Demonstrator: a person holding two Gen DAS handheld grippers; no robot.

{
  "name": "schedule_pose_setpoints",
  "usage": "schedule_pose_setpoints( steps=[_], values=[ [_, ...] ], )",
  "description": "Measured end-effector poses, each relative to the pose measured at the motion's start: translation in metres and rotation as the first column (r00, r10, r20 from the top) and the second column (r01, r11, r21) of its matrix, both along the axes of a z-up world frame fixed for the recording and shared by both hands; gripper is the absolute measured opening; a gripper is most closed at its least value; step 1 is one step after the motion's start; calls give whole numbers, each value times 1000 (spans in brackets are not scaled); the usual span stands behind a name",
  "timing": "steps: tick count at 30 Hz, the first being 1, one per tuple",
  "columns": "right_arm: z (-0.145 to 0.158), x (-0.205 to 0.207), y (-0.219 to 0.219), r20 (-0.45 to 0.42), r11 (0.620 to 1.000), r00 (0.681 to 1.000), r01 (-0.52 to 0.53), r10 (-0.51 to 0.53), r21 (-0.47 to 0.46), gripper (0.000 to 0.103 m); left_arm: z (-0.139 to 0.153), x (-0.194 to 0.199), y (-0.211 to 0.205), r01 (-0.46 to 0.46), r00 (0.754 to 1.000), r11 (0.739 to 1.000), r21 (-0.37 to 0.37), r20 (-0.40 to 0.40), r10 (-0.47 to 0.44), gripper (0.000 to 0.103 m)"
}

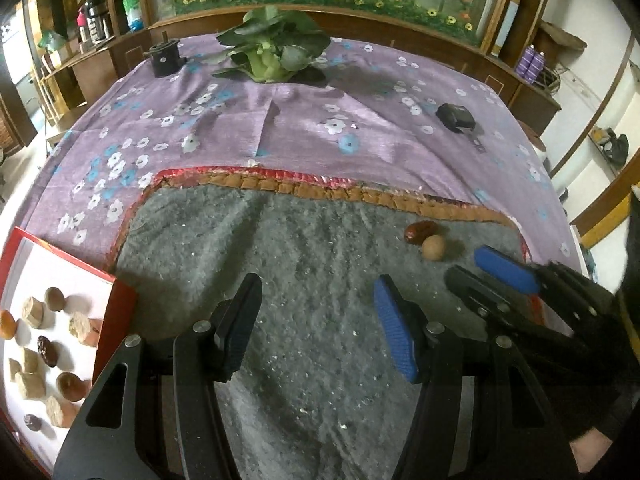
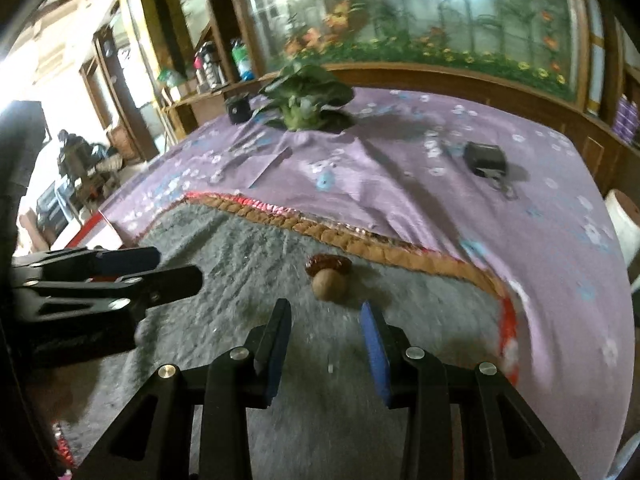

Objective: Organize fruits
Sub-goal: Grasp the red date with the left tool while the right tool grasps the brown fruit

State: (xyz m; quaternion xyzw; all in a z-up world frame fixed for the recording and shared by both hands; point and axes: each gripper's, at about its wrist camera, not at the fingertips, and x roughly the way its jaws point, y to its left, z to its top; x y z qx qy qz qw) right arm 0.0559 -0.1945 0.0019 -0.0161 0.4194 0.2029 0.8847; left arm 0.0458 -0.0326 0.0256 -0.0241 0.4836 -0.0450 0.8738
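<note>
No writing, label, brand or number can be read on anything here; a faint mark on the left gripper [image 2: 108, 280] is too blurred to make out.

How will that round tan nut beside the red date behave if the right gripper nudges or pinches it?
The nut looks round and smooth, so a nudge may roll it, though the fuzzy grey mat should slow it. It touches the date, so a push could shift both. Its shell looks hard; the open right gripper may squirt it out if off-centre.
</note>
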Motion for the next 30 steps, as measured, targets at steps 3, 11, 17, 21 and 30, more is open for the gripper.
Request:
schedule_pose_setpoints(
  steps=[3, 11, 17, 21, 30],
  values=[
    [-9, 20, 9, -5, 999, 999, -35, 35, -27, 35, -1, 6, 1, -10, 1000, 1000, 0, -7, 10, 58],
    [-14, 16, 5, 1, 996, 999, -39, 39, -79, 22, -3, 19, -16, 77, 997, 997, -26, -2, -77, 58],
    [3, -7, -43, 7, 996, 996, 91, -91, 13, 21, -12, 35, -53, 245, 969, 969, -20, -13, -245, 58],
    [1, -11, -60, -2, 989, 990, 139, -139, 42, 21, -23, 46, -72, 311, 950, 950, 6, -38, -311, 58],
    [-4, -8, -71, -21, 985, 989, 145, -144, 95, 21, -36, 54, -81, 334, 943, 940, 67, -28, -333, 18]
  ],
)
